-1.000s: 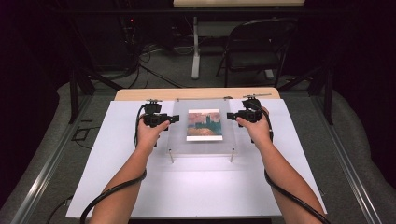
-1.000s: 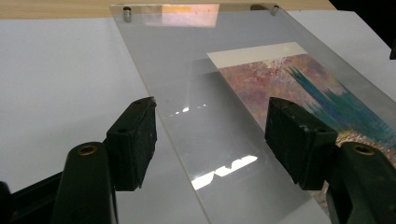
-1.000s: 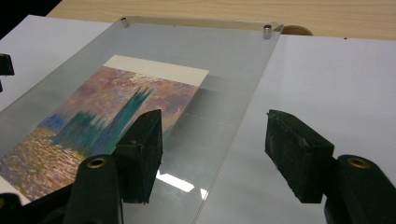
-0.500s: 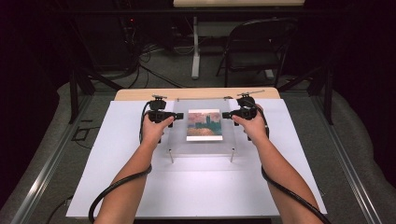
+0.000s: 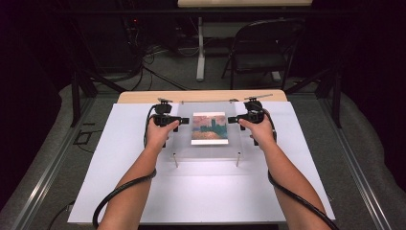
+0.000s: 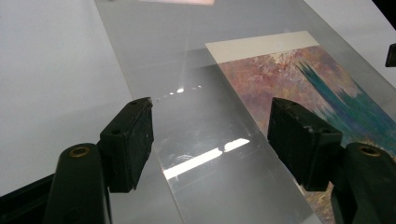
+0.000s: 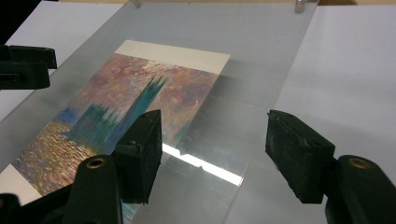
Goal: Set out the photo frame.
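Observation:
A clear acrylic plate [image 5: 208,151] rests on short metal standoffs [image 5: 175,160] above the white table. Under it lies a painted print [image 5: 209,128] of blue towers against a pink sky. My left gripper [image 5: 184,120] hovers at the plate's left edge. In the left gripper view its jaws stand open [image 6: 210,112] astride that edge of the plate [image 6: 187,46], one jaw over the print [image 6: 299,70]. My right gripper [image 5: 231,119] is at the right edge, open [image 7: 215,119] over the plate [image 7: 261,56] beside the print [image 7: 140,93]. Neither touches anything.
The white table sheet [image 5: 119,191] spreads around the plate, with a wooden tabletop strip [image 5: 143,97] behind it. A folding chair [image 5: 258,52] and cables lie on the floor beyond. Each gripper's black cable [image 5: 119,196] trails back along the forearm.
Both hands have edged slightly inward at the plate's sides. The plate and the print have not moved.

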Available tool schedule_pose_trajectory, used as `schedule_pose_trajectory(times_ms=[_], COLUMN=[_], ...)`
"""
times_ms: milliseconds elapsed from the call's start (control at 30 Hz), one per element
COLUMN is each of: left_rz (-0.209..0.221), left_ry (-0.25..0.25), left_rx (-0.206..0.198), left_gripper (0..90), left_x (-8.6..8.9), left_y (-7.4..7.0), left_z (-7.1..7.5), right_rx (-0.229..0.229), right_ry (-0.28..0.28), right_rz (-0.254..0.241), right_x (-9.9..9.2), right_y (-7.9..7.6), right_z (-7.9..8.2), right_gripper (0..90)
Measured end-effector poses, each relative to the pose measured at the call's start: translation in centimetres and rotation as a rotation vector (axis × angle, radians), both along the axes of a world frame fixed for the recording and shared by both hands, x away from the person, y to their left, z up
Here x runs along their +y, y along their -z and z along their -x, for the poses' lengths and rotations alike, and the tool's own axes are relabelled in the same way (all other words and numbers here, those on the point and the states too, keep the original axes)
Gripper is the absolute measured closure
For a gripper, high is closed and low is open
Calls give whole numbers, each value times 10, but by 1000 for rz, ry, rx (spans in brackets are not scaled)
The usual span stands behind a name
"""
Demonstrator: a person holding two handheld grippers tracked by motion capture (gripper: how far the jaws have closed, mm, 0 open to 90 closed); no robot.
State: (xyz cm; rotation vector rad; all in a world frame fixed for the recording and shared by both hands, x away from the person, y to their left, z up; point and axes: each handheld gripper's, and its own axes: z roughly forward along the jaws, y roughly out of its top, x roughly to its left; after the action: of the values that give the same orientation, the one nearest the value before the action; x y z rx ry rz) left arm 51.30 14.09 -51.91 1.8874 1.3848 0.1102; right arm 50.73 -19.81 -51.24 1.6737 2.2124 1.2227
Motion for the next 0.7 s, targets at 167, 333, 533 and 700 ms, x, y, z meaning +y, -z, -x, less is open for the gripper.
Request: schedule_pose_trajectory(times_ms=[167, 333, 533, 700], left_rz=[-13, -7, 4, 44], left_ry=[-3, 7, 5, -5], left_rx=[21, 43, 55, 71], left_gripper=[315, 313, 298, 270], left_x=[4, 4, 3, 4], left_y=[3, 8, 13, 17], left_z=[0, 0, 0, -2], right_rx=[25, 35, 57, 72], right_ry=[-13, -14, -8, -6], right_rz=[-1, 7, 3, -15], right_x=[3, 4, 4, 3], right_y=[5, 8, 14, 20], right_z=[-1, -2, -4, -5], right_gripper=[360, 343, 342, 319])
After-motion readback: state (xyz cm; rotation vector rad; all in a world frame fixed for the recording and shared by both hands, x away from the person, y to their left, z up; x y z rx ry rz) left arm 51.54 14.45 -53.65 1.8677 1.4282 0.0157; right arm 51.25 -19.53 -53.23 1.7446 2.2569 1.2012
